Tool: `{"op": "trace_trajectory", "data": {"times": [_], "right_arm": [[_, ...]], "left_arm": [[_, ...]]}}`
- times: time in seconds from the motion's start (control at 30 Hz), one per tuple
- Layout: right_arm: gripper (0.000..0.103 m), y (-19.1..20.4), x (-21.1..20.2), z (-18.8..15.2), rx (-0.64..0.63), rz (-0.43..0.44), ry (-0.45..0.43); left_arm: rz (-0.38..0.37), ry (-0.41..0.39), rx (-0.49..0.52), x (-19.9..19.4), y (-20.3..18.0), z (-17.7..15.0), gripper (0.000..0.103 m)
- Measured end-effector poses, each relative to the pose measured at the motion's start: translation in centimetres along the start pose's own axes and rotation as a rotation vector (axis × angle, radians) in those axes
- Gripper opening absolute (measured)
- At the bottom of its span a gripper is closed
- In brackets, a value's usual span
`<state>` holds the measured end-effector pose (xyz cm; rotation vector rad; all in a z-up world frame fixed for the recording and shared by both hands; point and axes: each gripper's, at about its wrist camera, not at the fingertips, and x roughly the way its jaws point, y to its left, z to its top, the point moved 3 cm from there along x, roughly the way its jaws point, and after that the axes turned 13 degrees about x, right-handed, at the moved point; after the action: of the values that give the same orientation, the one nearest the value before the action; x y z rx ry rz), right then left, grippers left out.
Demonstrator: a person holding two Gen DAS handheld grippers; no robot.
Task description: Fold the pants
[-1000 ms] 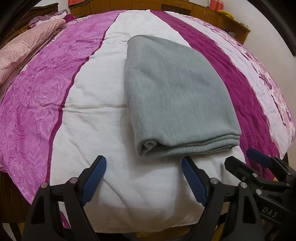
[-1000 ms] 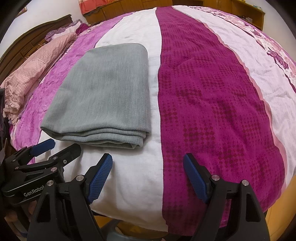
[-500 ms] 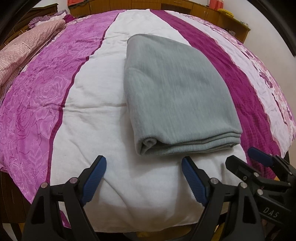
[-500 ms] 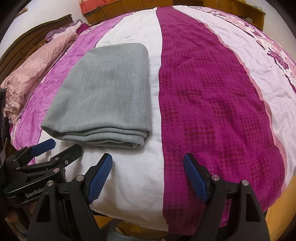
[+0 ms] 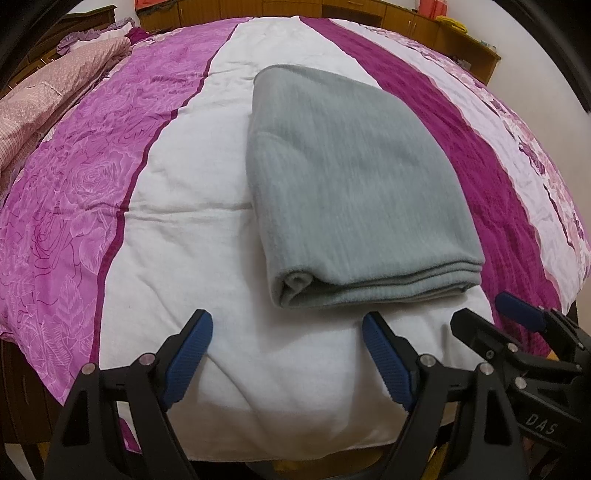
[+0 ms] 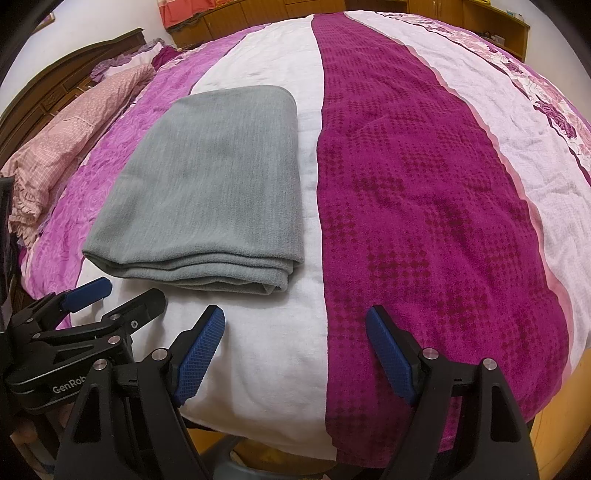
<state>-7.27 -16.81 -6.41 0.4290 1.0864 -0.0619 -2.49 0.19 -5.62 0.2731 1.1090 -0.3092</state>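
On the bed, left wrist view: grey knit pants (image 5: pixel 354 184), folded into a flat layered rectangle, lay on the white stripe of a quilted bedspread (image 5: pixel 177 229) striped in pink rose print, white and dark magenta.
Pants edge: stacked folds faced the camera, close beyond the fingertips.
Left gripper (image 5: pixel 286 345): black frame, blue ribbed pads; fingers spread wide, nothing between them, apart from the pants, white quilt below.
Right gripper (image 5: pixel 491 317): seen at lower right, just beside the pants' near right corner; fingers parted, empty.
Background: pink checked pillow (image 5: pixel 48 99) at far left; wooden cabinets (image 5: pixel 424 26) behind the bed.

Over the bed's near edge, right wrist view: pants (image 6: pixel 218 177) lay left of centre, on the white stripe beside the magenta band.
Right gripper (image 6: pixel 295 325): fingers spread, empty, straddling the white and magenta border, clear of the pants.
Left gripper (image 6: pixel 122 291): at lower left, near the pants' near left corner, fingers apart, not touching cloth.
Headboard (image 6: pixel 74 70): dark wood, far left.
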Motion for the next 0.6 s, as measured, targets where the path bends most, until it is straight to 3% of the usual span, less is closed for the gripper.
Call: {"op": "trace_trajectory", "data": {"times": [0.6], "right_arm": [[0.074,0.26,-0.12,-0.16,0.002,0.002,-0.002]], "left_arm": [[0.000,0.015,-0.006,-0.03,-0.03,0.04,0.087]]}}
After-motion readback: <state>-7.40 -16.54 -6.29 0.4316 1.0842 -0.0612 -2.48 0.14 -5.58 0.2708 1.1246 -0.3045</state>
